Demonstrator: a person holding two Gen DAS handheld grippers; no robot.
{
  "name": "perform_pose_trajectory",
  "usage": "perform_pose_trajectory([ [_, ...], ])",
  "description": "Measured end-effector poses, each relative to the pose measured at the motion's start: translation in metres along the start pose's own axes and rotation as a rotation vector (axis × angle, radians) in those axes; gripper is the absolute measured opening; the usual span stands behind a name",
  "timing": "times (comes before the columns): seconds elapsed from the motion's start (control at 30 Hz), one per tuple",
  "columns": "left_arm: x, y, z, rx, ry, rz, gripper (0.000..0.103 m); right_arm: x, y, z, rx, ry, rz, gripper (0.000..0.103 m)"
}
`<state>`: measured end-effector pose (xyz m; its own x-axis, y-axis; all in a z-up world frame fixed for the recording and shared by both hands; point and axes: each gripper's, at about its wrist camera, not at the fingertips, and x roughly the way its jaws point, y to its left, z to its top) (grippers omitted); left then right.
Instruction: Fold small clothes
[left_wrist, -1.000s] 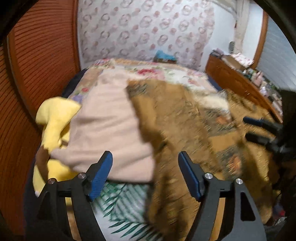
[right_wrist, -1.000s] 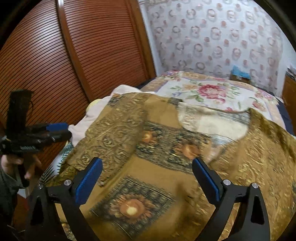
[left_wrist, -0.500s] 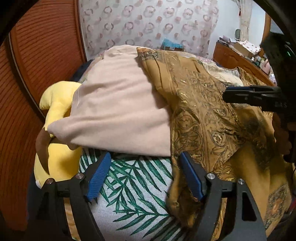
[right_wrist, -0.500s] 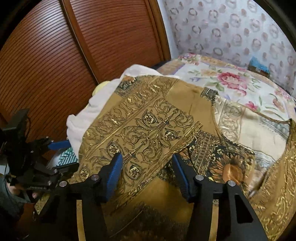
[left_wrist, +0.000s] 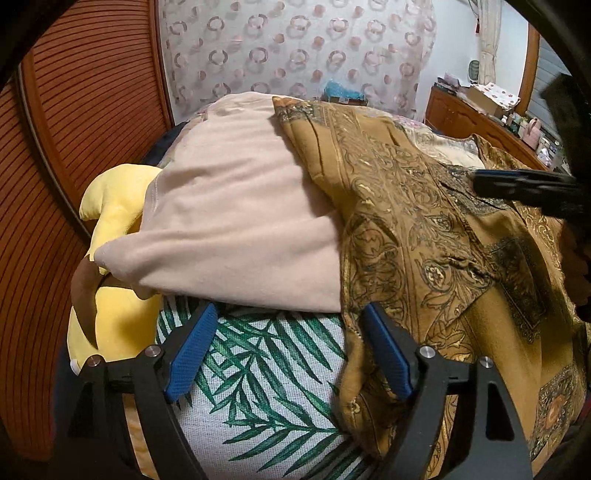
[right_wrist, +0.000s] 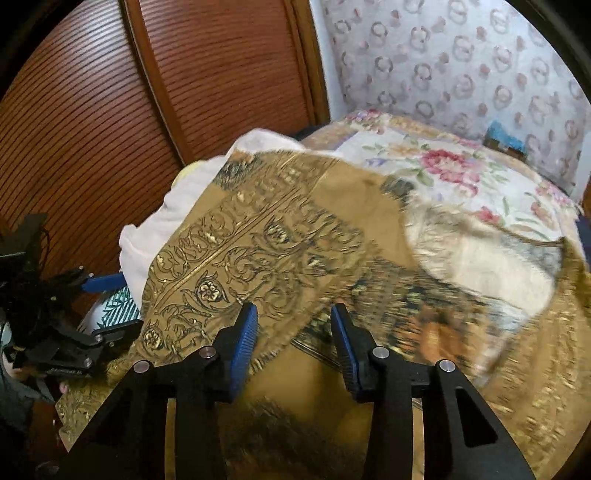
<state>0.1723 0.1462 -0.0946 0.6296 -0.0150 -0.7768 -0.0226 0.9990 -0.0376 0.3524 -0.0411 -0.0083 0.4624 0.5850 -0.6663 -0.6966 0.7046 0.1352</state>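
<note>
Your left claw (left_wrist: 286, 345) is released, jaws wide apart, over a leaf-print cushion (left_wrist: 266, 384); nothing sits between the blue pads (left_wrist: 190, 354). Its right pad lies against the hanging edge of the gold patterned garment (left_wrist: 424, 236).

The gold patterned garment is spread over the bed (right_wrist: 461, 173), with one fold turned back toward you. Its left side overlaps a pale pink garment (left_wrist: 236, 218), which in turn drapes over a yellow plush toy (left_wrist: 114, 321) with a brown part at its edge. In the right wrist view the gold patterned garment (right_wrist: 266, 240) fills the foreground, and its far part is motion-blurred.

Your right claw (right_wrist: 293, 341) is part-open, with a narrow gap between the jaws, just above the fold's edge; cloth lies under the gap, but no pinch shows. In the left wrist view that claw (left_wrist: 517, 182) reads as a dark bar over the garment, at the right.

Surroundings:
- Slatted wooden doors (right_wrist: 92, 110) close along the left of the bed.
- Ring-patterned wall (left_wrist: 295, 51) behind the bed.
- Small blue item (right_wrist: 506, 140) at the bed's far end; too small to identify.
- Cluttered wooden dresser (left_wrist: 480, 114) to the right.
- Floral bedcover (right_wrist: 443, 166) exposed beyond the garment.
</note>
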Motion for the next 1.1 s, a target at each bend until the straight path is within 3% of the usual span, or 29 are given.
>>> perform_pose_trajectory([
  [0.3, -0.001, 0.0, 0.004, -0.015, 0.022, -0.002, 0.082, -0.102, -0.046, -0.064, 0.123, -0.108, -0.146, 0.043],
  [0.43, -0.021, -0.009, 0.015, 0.015, -0.046, -0.019, 0.082, -0.147, -0.074, -0.099, 0.196, -0.149, -0.255, 0.048],
  [0.6, -0.036, -0.04, 0.041, 0.084, -0.11, -0.052, 0.082, -0.187, -0.102, -0.135, 0.301, -0.192, -0.34, 0.068],
  [0.67, -0.037, -0.055, 0.051, 0.101, -0.125, -0.087, 0.082, -0.193, -0.109, -0.147, 0.331, -0.19, -0.387, 0.074],
  [0.83, -0.025, -0.103, 0.077, 0.152, -0.124, -0.159, 0.082, -0.201, -0.118, -0.176, 0.393, -0.183, -0.46, 0.074],
  [1.1, 0.006, -0.171, 0.084, 0.257, -0.061, -0.23, 0.082, -0.194, -0.121, -0.198, 0.453, -0.116, -0.5, 0.074],
])
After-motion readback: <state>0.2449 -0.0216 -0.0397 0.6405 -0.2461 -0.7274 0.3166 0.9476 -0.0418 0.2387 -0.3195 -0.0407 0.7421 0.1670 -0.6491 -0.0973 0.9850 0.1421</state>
